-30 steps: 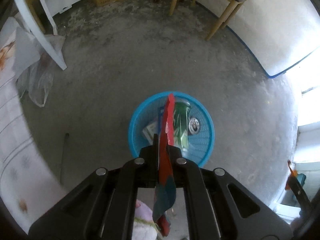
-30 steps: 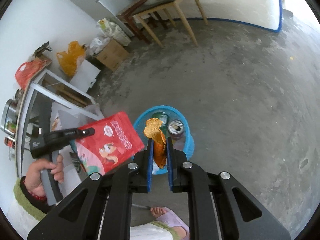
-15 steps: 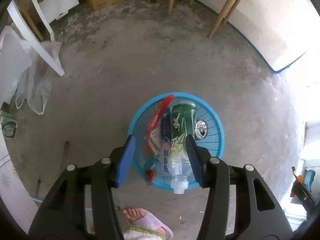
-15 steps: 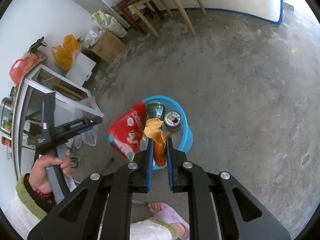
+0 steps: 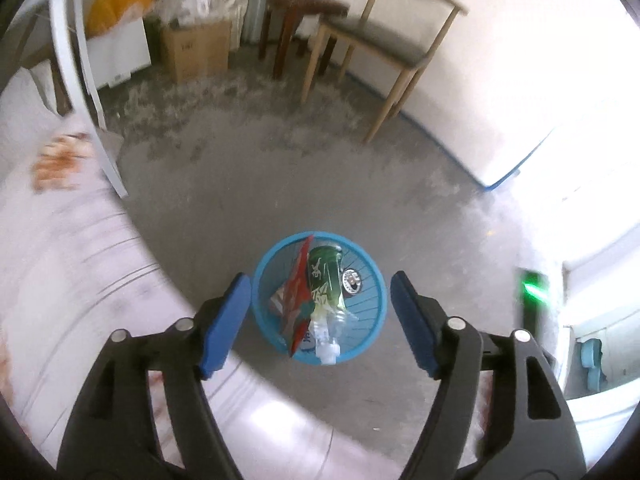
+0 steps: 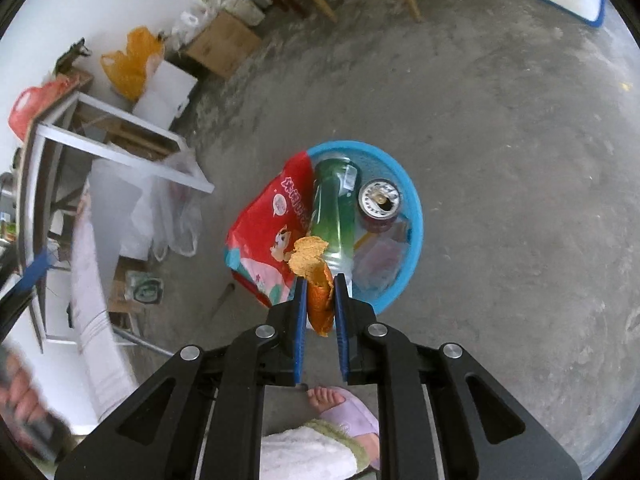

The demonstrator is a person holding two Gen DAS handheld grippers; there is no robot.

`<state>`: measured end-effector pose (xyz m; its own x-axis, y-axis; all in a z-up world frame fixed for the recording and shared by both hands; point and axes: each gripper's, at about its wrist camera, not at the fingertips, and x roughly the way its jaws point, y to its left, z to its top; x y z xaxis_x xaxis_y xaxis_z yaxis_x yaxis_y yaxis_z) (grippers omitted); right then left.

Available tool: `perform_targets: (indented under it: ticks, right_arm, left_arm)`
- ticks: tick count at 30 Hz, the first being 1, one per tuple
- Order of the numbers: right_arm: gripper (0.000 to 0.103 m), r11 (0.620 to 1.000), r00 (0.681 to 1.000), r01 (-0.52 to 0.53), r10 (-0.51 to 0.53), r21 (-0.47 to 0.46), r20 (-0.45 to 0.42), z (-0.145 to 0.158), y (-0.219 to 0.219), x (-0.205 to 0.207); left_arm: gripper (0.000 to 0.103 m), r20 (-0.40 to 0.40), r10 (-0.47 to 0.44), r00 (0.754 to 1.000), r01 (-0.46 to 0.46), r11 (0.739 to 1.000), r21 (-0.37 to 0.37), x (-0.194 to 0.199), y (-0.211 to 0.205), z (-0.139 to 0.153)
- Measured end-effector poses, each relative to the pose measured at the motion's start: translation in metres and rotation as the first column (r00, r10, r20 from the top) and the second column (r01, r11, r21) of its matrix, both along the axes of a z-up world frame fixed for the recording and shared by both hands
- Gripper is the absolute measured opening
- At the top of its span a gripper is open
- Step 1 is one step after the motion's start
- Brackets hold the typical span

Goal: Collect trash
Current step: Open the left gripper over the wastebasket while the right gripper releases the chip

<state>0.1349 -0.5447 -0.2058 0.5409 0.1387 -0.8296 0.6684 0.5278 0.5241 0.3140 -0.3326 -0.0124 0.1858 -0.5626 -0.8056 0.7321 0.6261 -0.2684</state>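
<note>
Your left gripper (image 5: 320, 312) has just been opening, its fingers now spread and empty; the red snack bag (image 6: 270, 232) it let go leans in the blue basket (image 6: 414, 204). Your right gripper (image 6: 320, 300) pinches orange peel (image 6: 314, 276) above it, next to drop.

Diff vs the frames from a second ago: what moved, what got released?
The left gripper let go of the red snack bag, which dropped into the blue plastic basket; its jaws have just been opening and are empty. The right gripper still clamps the orange peel above the basket. Green bottle and can unchanged.
</note>
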Motion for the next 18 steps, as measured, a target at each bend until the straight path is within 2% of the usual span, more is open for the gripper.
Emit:
perform_targets:
  ticks: [1, 3, 5, 9, 13, 16, 18]
  right_arm:
    - [0.018, 1.000, 1.000, -0.008, 0.008, 0.000, -0.012, -0.006, -0.001, 0.009]
    - [0.030, 1.000, 0.999, -0.018, 0.018, 0.012, -0.029, -0.014, -0.002, 0.023]
    - [0.035, 1.000, 0.999, -0.016, 0.016, 0.001, -0.046, -0.013, -0.002, 0.027]
    - [0.040, 1.000, 1.000, -0.013, 0.013, -0.026, -0.025, 0.001, 0.002, 0.022]
    - [0.041, 0.998, 1.000, -0.008, 0.008, -0.062, 0.000, 0.028, 0.006, 0.006]
    - [0.042, 0.993, 1.000, -0.014, 0.017, -0.119, 0.024, 0.057, 0.016, -0.012]
    - [0.049, 0.982, 0.998, -0.030, 0.040, -0.186, 0.049, 0.085, 0.029, -0.029]
  left_arm:
    - [0.074, 0.024, 0.001, 1.000, 0.000, 1.000, -0.021, -0.008, 0.019, 0.013]
    - [0.078, 0.072, 0.019, 0.997, -0.015, 0.999, -0.044, -0.024, 0.052, 0.031]
    - [0.082, 0.125, 0.047, 0.991, -0.038, 0.997, -0.069, -0.044, 0.093, 0.047]
    - [0.085, 0.138, 0.166, 0.976, -0.151, 0.982, -0.113, -0.076, 0.156, 0.058]
    - [0.085, 0.071, 0.289, 0.955, -0.274, 0.947, -0.169, -0.108, 0.210, 0.054]
    - [0.086, 0.097, 0.343, 0.934, -0.320, 0.927, -0.198, -0.129, 0.233, 0.056]
    - [0.090, 0.129, 0.385, 0.914, -0.351, 0.909, -0.223, -0.143, 0.244, 0.061]
